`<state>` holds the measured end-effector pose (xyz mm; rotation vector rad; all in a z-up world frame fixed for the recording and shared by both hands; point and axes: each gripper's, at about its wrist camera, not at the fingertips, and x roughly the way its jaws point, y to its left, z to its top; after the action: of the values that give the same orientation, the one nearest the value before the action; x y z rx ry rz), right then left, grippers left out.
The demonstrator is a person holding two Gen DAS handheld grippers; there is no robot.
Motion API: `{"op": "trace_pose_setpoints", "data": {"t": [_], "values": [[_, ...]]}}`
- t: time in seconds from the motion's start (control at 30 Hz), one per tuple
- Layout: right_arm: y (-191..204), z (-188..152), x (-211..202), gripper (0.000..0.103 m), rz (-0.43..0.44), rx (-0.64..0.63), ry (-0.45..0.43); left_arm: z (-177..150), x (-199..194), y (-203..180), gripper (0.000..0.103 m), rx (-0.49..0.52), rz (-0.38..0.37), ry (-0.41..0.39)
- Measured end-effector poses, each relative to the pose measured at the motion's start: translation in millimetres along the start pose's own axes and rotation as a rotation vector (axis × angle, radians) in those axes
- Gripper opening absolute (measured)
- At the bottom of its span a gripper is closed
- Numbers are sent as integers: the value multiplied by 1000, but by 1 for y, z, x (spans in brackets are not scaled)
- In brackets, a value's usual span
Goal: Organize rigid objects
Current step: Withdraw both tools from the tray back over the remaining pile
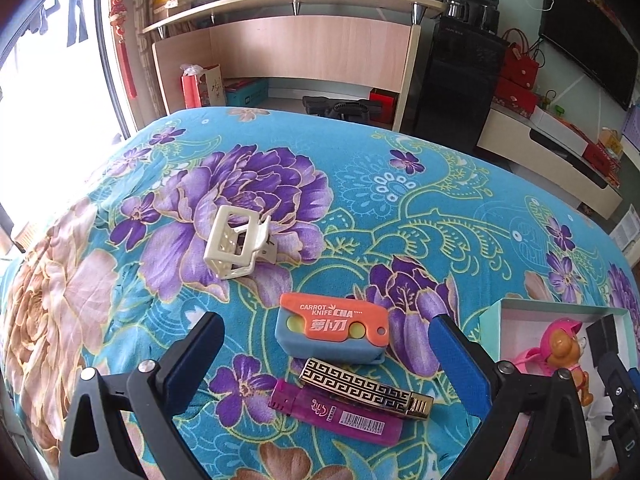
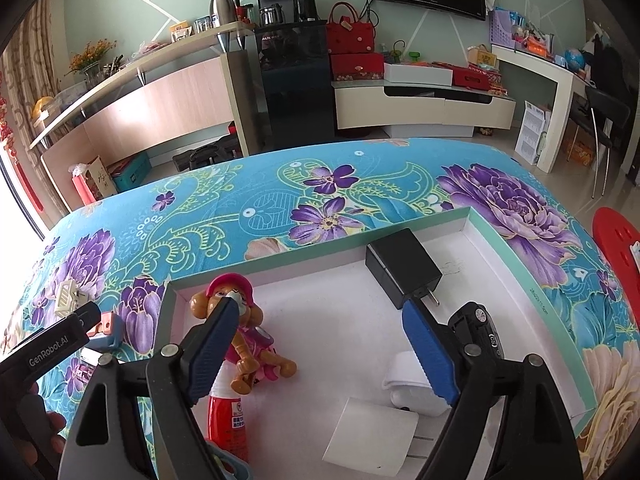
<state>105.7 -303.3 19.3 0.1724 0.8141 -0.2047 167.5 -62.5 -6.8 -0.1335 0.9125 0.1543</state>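
Observation:
My left gripper [image 1: 326,330] is open and empty, its fingers either side of an orange and blue carrot knife toy [image 1: 332,330] on the floral cloth. Below it lie a gold patterned lighter [image 1: 366,394] and a purple lighter [image 1: 336,416]. A cream hair claw clip [image 1: 236,242] lies farther off. My right gripper [image 2: 320,316] is open and empty above a shallow white box [image 2: 516,264]. The box holds a black charger [image 2: 402,272], a pink-hatted dog figure [image 2: 240,328], a red bottle [image 2: 230,420], a white charger [image 2: 370,436], a white case [image 2: 404,380] and a black toy car [image 2: 480,328].
The box corner with the dog figure [image 1: 564,344] shows at the right of the left wrist view. The left gripper [image 2: 52,344] shows at the left of the right wrist view. A red stool [image 2: 618,240] stands beyond the table's right edge. Furniture lines the far wall.

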Motion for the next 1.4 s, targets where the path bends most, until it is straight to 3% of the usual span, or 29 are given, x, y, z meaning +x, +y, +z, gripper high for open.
{"op": "trace_pose_setpoints", "data": {"t": [0.27,0.5,0.73,0.97,1.4], "values": [[-1,1,-1,85,-20,11,-4,2,2,12,103,-24,8,14],[16,0,-3,85,-32,-53,-11,5,0,28,103,-64,19,15],[31,0,-11,85,42,-61,-42,10,-2,45,103,-70,33,32],[49,1,-17,85,185,-20,-47,14,-4,70,103,-73,56,53],[119,-19,-10,85,291,-148,8,10,5,105,103,-132,52,105]]}}
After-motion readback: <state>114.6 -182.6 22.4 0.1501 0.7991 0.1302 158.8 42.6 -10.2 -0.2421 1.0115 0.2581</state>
